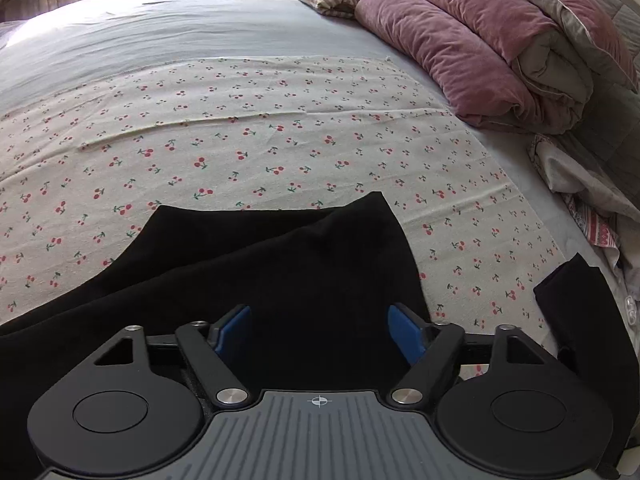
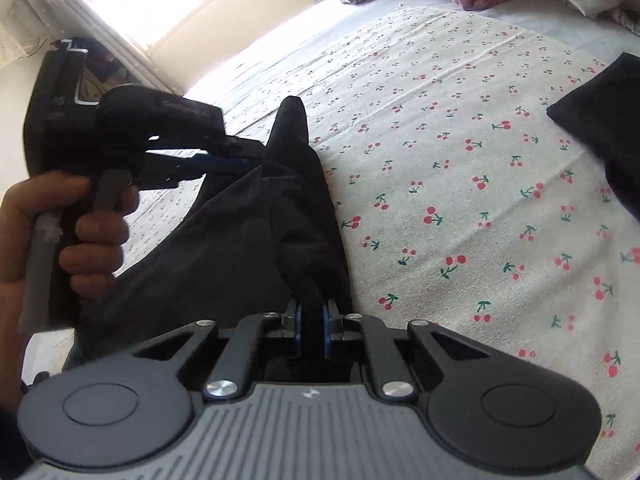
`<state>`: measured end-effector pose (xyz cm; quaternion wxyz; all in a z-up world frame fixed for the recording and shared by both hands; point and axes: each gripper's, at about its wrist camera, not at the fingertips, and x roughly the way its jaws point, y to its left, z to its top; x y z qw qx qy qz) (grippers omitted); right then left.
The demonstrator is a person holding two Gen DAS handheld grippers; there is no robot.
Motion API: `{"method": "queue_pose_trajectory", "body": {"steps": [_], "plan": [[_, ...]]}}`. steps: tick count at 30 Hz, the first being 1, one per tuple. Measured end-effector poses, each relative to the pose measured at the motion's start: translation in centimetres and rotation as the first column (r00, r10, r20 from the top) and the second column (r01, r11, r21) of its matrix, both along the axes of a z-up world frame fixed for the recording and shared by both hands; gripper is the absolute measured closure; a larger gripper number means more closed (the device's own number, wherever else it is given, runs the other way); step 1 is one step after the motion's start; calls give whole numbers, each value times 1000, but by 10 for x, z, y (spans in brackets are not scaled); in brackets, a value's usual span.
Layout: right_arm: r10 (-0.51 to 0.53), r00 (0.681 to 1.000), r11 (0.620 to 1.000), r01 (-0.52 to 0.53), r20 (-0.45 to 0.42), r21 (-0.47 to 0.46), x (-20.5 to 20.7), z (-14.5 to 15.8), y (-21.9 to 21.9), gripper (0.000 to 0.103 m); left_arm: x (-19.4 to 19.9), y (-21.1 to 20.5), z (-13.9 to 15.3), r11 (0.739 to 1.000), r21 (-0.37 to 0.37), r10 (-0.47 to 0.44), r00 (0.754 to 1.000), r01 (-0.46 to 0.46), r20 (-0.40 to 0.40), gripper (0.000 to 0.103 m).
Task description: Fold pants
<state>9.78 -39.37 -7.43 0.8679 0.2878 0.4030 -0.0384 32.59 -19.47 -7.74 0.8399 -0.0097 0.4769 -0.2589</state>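
Pants [image 1: 280,264], black and soft, lie partly bunched on the cherry-print sheet [image 1: 248,128] spread over the bed [image 1: 120,36], with another dark piece of cloth [image 1: 576,304] off to the right near the folded mauve quilt [image 1: 480,52]. In its own view the left claw [image 1: 318,330] stands spread wide over the black fabric, blue pads [image 1: 404,332] clear of it and pinching nothing. The right claw [image 2: 310,326] is pressed together on a raised ridge of the pants, which rises between its pads. The person's hand [image 2: 72,236] grips the other tool's handle. By the look of it the fold is mid-way: one edge held, the other let go. Next, the left claw likely needs a fresh hold on the cloth, so both can carry the fabric over evenly without dragging the sheet
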Motion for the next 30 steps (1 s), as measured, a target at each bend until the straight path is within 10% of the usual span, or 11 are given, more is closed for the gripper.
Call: {"method": "queue_pose_trajectory", "body": {"steps": [8,14,24,28,30], "plan": [[-219,969,946,240,-115,218,-9,-29,-60,103,-36,159,6,951,-67,300,954,-301,-19,12],[-117,993,992,116,-30,-46,1,3,-27,70,-66,273,-6,837,-117,534,844,-535,-41,19],[200,977,939,-168,78,-301,20,19,56,70,-68,272,-45,872,-31,487,873,-488,-31,26],[327,943,895,-288,63,-341,18,20,91,70,-64,266,-48,875,-15,484,875,-485,-21,92],[338,940,892,-303,52,-336,21,17,95,70,-64,263,-46,873,12,488,873,-488,11,102]]}}
